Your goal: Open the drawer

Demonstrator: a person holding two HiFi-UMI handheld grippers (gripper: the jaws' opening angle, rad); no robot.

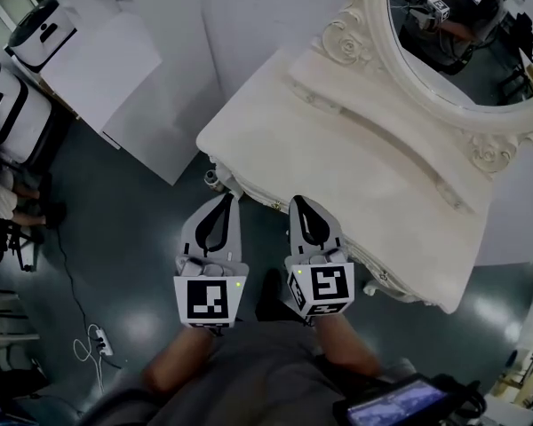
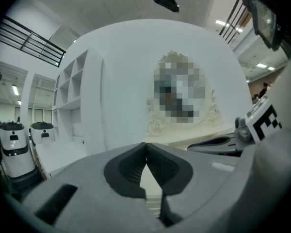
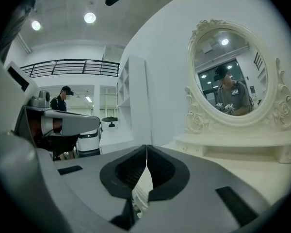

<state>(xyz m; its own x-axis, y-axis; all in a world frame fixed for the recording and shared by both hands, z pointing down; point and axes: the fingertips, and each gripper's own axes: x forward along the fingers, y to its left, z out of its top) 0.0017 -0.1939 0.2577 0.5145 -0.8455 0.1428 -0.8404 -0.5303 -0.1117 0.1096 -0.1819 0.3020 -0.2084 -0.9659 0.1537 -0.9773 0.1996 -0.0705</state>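
A white dressing table [image 1: 338,140] with an oval mirror [image 1: 466,34] stands ahead of me. Its drawer front lies under the overhanging top and is mostly hidden; a small knob [image 1: 211,177] shows at the near left corner. My left gripper [image 1: 224,198] is shut and empty, its tips just short of the table's front edge near that knob. Beside it, my right gripper [image 1: 299,204] is also shut and empty at the front edge. In the left gripper view the jaws [image 2: 146,147] meet with the table [image 2: 194,136] beyond them. The right gripper view shows the same closed jaws [image 3: 146,149] and the mirror [image 3: 228,76].
Two white machines [image 1: 40,29] [image 1: 9,114] stand on the dark floor at the far left, next to white panels [image 1: 133,69]. A power strip with its cable [image 1: 93,344] lies on the floor at lower left. A person [image 3: 63,98] stands far off.
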